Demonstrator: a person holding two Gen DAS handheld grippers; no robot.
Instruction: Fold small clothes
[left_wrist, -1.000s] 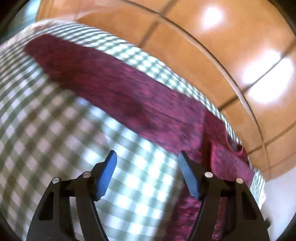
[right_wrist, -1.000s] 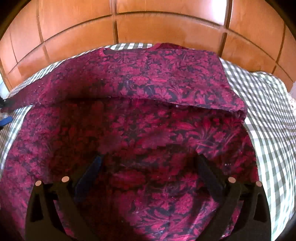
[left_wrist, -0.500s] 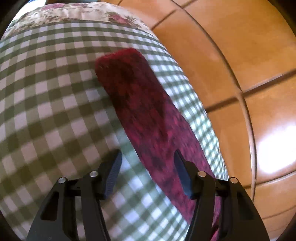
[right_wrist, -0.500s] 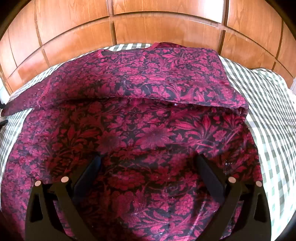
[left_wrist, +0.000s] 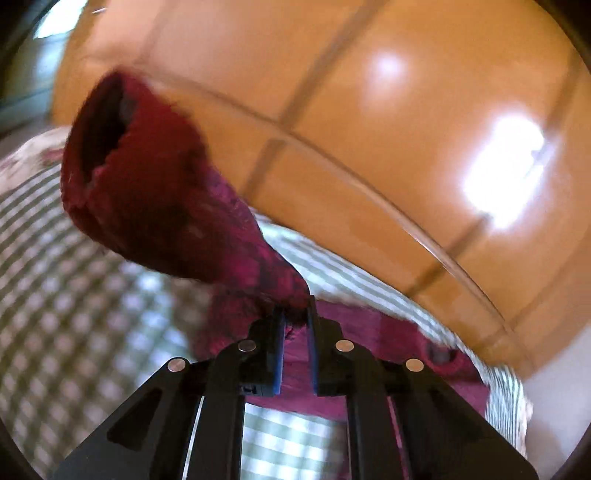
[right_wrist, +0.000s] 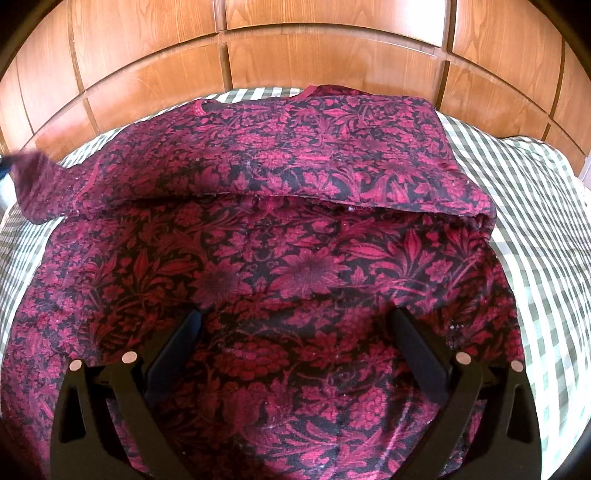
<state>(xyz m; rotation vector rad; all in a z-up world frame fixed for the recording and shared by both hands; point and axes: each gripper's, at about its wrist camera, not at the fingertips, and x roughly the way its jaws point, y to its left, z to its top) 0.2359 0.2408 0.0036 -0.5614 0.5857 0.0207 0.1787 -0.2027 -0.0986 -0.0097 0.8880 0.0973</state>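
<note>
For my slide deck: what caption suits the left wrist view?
Left gripper, jaws shut on the dark red floral garment's sleeve, lifting it above the green-checked cloth.

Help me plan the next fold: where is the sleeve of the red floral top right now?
In the left wrist view the sleeve hangs lifted above the checked cloth, pinched in the left tool. In the right wrist view it sits at the far left edge.

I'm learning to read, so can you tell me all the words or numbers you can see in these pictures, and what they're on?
There are none to read.
The red flowered top carries only a flower pattern, no label in sight.
The green checked cloth has only squares.
The wooden panels are plain.
The black gripper fingers show no writing.
</note>
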